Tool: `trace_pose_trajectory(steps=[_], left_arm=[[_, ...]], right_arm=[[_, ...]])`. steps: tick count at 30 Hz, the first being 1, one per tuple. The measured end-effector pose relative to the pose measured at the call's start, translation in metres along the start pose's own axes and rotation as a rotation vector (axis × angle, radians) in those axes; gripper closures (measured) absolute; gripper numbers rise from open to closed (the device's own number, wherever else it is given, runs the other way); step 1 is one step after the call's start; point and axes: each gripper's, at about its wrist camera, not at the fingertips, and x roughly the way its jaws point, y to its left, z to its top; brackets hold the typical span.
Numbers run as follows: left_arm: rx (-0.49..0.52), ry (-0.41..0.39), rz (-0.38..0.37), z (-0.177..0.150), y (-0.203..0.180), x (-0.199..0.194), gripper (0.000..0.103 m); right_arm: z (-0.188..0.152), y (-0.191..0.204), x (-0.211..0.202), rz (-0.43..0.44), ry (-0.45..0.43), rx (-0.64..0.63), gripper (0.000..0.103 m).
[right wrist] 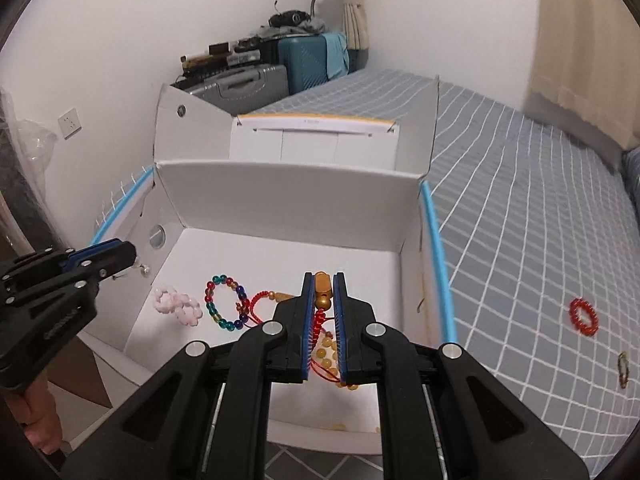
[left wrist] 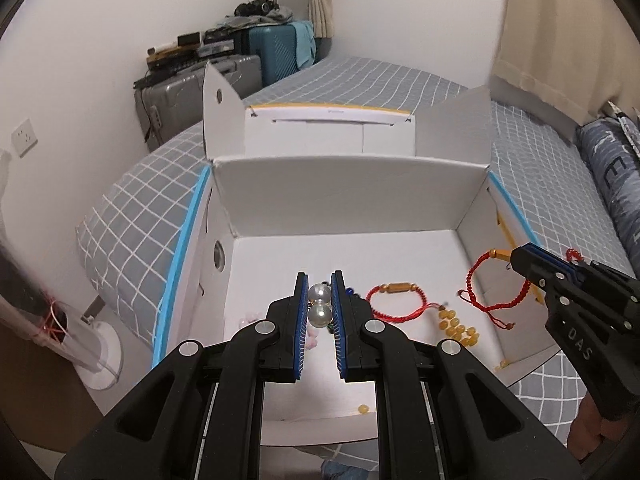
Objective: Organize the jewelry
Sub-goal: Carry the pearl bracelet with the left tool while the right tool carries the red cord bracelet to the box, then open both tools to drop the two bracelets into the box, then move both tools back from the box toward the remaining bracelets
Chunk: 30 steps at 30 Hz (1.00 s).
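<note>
A white cardboard box (left wrist: pixel 344 196) lies open on the bed. My left gripper (left wrist: pixel 320 292) is shut on a pearl earring (left wrist: pixel 319 303) above the box floor. My right gripper (right wrist: pixel 323 292) is shut on the gold bead of a red cord bracelet (right wrist: pixel 323 290), which hangs over the box; it shows in the left wrist view (left wrist: pixel 486 280). In the box lie another red cord bracelet (left wrist: pixel 394 300), yellow beads (left wrist: pixel 458 326), a multicoloured bead bracelet (right wrist: pixel 224 302) and a pink bead bracelet (right wrist: pixel 178 304).
A red coil hair tie (right wrist: pixel 584 317) and a small brown ring (right wrist: pixel 622 366) lie on the grey checked bedspread (right wrist: pixel 520 220) right of the box. Suitcases (left wrist: pixel 192 92) stand at the wall behind. A loose yellow bead (left wrist: pixel 363 409) lies near the box's front.
</note>
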Motion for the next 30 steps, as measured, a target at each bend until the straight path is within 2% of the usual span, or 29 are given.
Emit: trace_pose_trajectory(steps=[3, 14, 17, 18, 19, 20, 21, 22, 23, 24, 25, 26, 28, 30], left_arm=[[-0.004, 0.022, -0.027, -0.004, 0.006, 0.012, 0.091], [-0.013, 0.07, 0.004, -0.01, 0.012, 0.035, 0.091], [-0.02, 0.07, 0.007, -0.01, 0.011, 0.035, 0.089], [-0.019, 0.069, 0.006, -0.01, 0.01, 0.035, 0.085], [-0.022, 0.065, 0.002, -0.01, 0.01, 0.033, 0.072], [-0.027, 0.056, 0.004, -0.01, 0.01, 0.031, 0.064], [-0.028, 0.043, 0.011, -0.009, 0.01, 0.029, 0.052], [-0.025, 0.029, 0.016, -0.009, 0.009, 0.026, 0.045], [-0.025, 0.015, 0.02, -0.008, 0.009, 0.022, 0.04], [-0.029, 0.01, 0.018, -0.007, 0.009, 0.02, 0.03], [-0.033, 0.003, 0.018, -0.006, 0.009, 0.018, 0.021], [-0.031, -0.011, 0.022, -0.006, 0.008, 0.014, 0.019], [-0.028, -0.024, 0.026, -0.004, 0.006, 0.01, 0.007], [-0.035, -0.041, 0.03, -0.003, 0.004, 0.005, 0.006]], right_arm=[[-0.005, 0.004, 0.012, 0.01, 0.032, 0.006, 0.094], [-0.013, 0.015, 0.031, 0.024, 0.09, -0.009, 0.094], [-0.013, 0.014, 0.029, 0.031, 0.093, -0.007, 0.09], [-0.013, 0.014, 0.029, 0.031, 0.092, -0.007, 0.079], [-0.013, 0.014, 0.027, 0.031, 0.088, -0.004, 0.07], [-0.012, 0.013, 0.024, 0.03, 0.074, 0.001, 0.059], [-0.012, 0.012, 0.021, 0.028, 0.062, 0.003, 0.054], [-0.011, 0.012, 0.019, 0.025, 0.055, 0.005, 0.051], [-0.01, 0.012, 0.016, 0.024, 0.048, 0.006, 0.044], [-0.009, 0.011, 0.014, 0.023, 0.042, 0.007, 0.036], [-0.008, 0.01, 0.012, 0.019, 0.034, 0.01, 0.032], [-0.007, 0.008, 0.008, 0.011, 0.021, 0.015, 0.027], [-0.006, 0.005, 0.002, -0.006, 0.008, 0.022, 0.021], [-0.004, 0.001, -0.005, -0.023, -0.001, 0.024, 0.012]])
